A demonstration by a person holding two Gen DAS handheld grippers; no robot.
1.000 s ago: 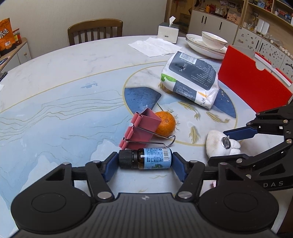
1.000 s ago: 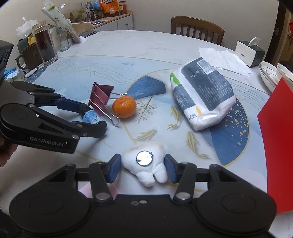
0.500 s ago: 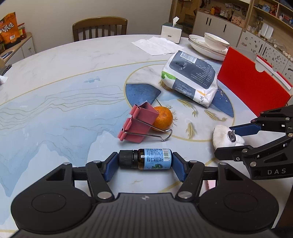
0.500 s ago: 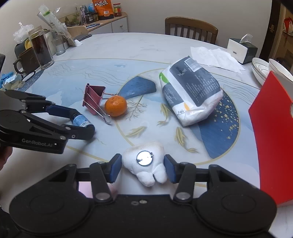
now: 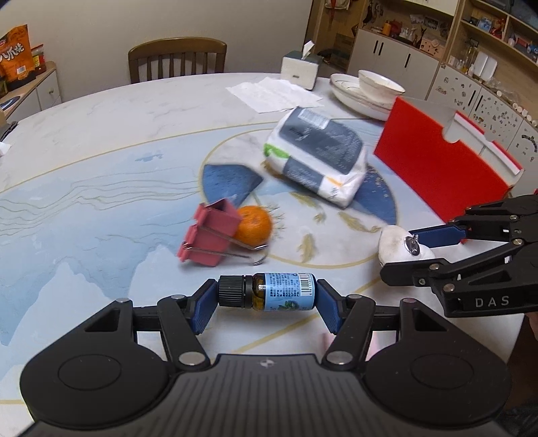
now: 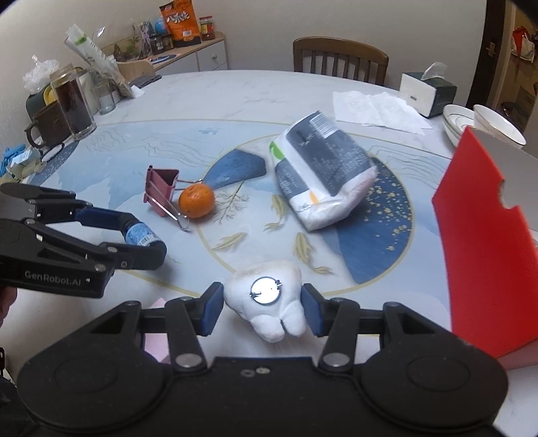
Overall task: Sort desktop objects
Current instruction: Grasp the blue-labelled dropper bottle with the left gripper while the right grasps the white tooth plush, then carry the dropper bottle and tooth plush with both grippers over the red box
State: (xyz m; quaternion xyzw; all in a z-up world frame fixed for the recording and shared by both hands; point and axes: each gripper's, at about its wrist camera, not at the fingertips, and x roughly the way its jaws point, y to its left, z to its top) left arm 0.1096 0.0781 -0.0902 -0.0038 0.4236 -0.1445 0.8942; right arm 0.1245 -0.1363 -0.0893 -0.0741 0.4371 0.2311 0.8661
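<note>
A round marble-patterned table point(image 5: 101, 141) with blue and gold inlay is shown before a plain cream wall point(image 5: 101, 27). A wooden chair point(image 5: 176, 58) is drawn up at the table's far edge. At the left, a low white sideboard point(image 6: 201, 55) is set against the wall, with snack bags and jars kept on top. At the right, white cabinets point(image 5: 396, 57) are seen beneath open wooden shelving point(image 5: 487, 20) filled with small ornaments. A dark door frame point(image 6: 484, 50) is visible in the right wrist view. The room is evenly lit; no window is seen.
</note>
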